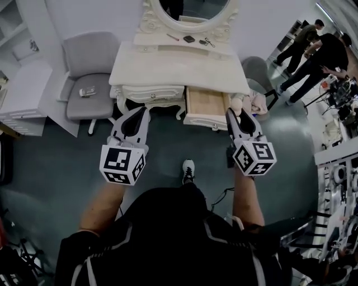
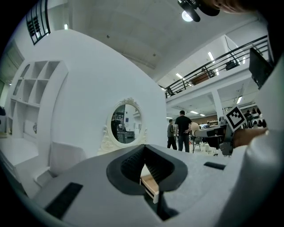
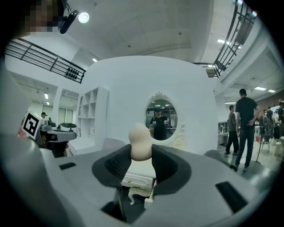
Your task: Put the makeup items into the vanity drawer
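- Right gripper view: the right gripper (image 3: 141,155) pinches a beige, gourd-shaped makeup sponge (image 3: 140,141) between its pads. The sponge's upper bulb stands up above the jaws.
- Head view: the same sponge (image 1: 237,104) shows only as a pale lump at the tips of the right gripper (image 1: 234,113), by the right edge of the open drawer (image 1: 205,104). Its height above the drawer cannot be told.
- Left gripper view: the left gripper (image 2: 144,148) has its jaws closed tip to tip with nothing in them. A corner of the drawer (image 2: 149,182) shows through the gap below the tips.
- Head view only: the drawer is pulled out on the right side of the vanity (image 1: 179,67), with pale wood showing inside. A few small items (image 1: 189,39) lie far back below the mirror (image 1: 193,8), too small to name.
- Right gripper view only: the mirror (image 3: 160,119) reflects the person holding both grippers.
- Around: a grey chair (image 1: 89,72) stands left of the vanity. A second chair (image 1: 256,70) on the right is partly hidden behind the right gripper. People (image 1: 313,50) stand far right.
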A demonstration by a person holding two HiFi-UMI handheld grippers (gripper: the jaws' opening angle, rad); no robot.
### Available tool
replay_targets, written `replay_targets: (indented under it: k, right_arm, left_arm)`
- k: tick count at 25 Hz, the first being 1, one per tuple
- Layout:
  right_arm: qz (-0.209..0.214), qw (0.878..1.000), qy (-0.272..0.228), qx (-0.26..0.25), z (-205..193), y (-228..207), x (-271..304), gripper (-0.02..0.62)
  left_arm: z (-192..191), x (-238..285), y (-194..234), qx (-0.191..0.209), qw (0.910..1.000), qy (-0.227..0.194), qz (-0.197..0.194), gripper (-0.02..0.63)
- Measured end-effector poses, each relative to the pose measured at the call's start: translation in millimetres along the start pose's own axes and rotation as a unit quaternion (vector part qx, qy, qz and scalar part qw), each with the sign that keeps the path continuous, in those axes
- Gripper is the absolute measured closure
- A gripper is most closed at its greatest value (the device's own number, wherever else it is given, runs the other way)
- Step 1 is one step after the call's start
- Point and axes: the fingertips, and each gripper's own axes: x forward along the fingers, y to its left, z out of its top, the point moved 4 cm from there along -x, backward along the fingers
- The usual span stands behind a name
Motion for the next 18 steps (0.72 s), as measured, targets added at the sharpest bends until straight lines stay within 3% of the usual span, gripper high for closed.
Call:
replay_targets:
  k: [4, 18]
  right_arm:
    - [-0.009, 1.000, 0.005, -0.006, -4, -44, 34, 0.448]
    - [0.062, 0.997, 0.035, 0.021, -23, -188, 150, 0.448]
  left_arm:
    - [-8, 44, -3, 0.000, 0.9999, 0.007, 0.012, 0.603]
    - [-13, 231, -31, -0.004, 0.9980, 0.037, 0.050, 0.601]
